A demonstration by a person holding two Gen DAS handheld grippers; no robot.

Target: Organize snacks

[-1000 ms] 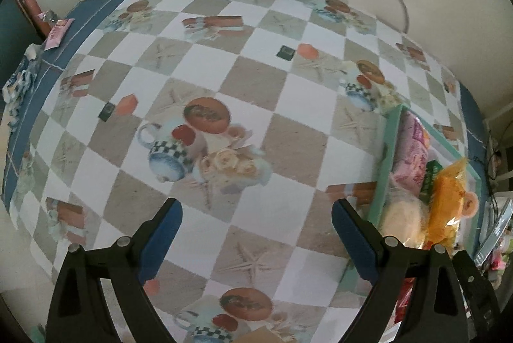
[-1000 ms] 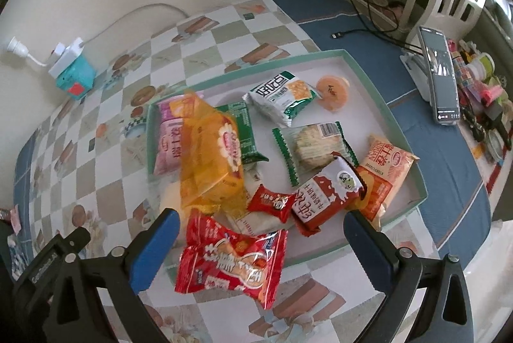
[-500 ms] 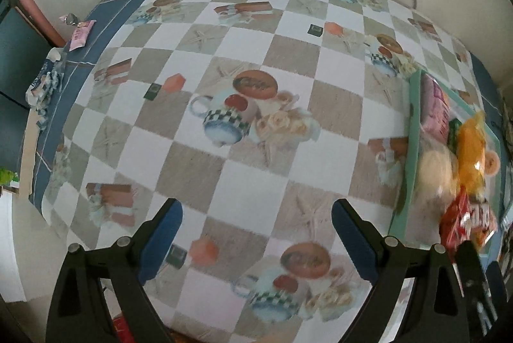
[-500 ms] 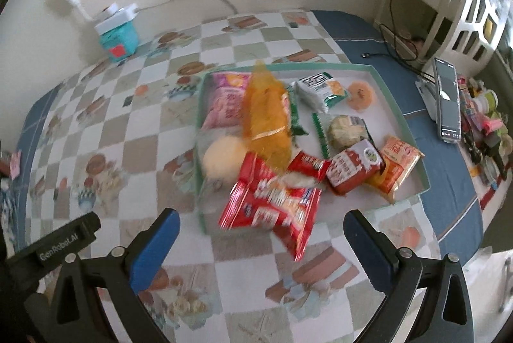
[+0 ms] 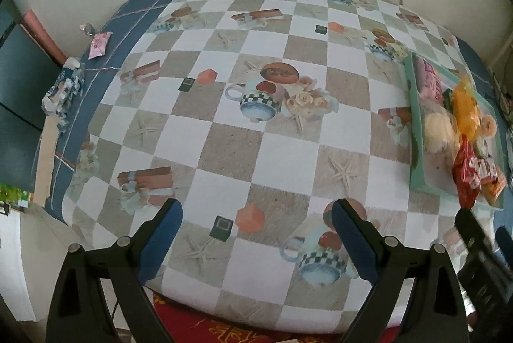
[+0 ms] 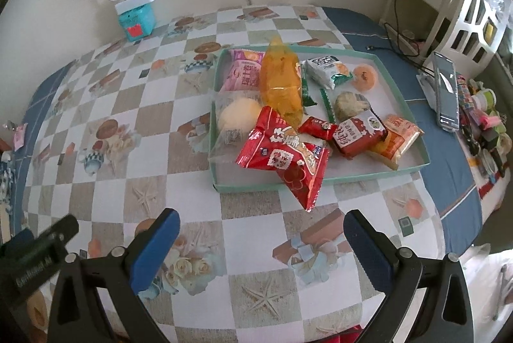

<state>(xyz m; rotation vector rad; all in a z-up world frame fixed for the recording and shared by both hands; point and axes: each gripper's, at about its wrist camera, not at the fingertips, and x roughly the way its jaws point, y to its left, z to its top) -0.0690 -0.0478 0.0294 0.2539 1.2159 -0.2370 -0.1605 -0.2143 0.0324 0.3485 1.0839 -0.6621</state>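
Note:
A shallow teal tray lies on the checked tablecloth and holds several snack packets. A big red packet hangs over its near rim. Behind it lie an orange bag, a pink packet, a round pale cake in clear wrap, a white-green packet and a red-white box packet. My right gripper hovers open in front of the tray, nothing between its blue pads. My left gripper is open over bare cloth, with the tray at its far right.
A teal box with a white power strip on top stands at the wall. A phone and small clutter lie on the blue cloth right of the tray. A pink wrapper sits near the table's left edge. The table's near edge is just below both grippers.
Both grippers have pulled back from the tray toward the near table edge and rolled a little. The tray now looks smaller and farther. Jaws stayed open; no snack moved.

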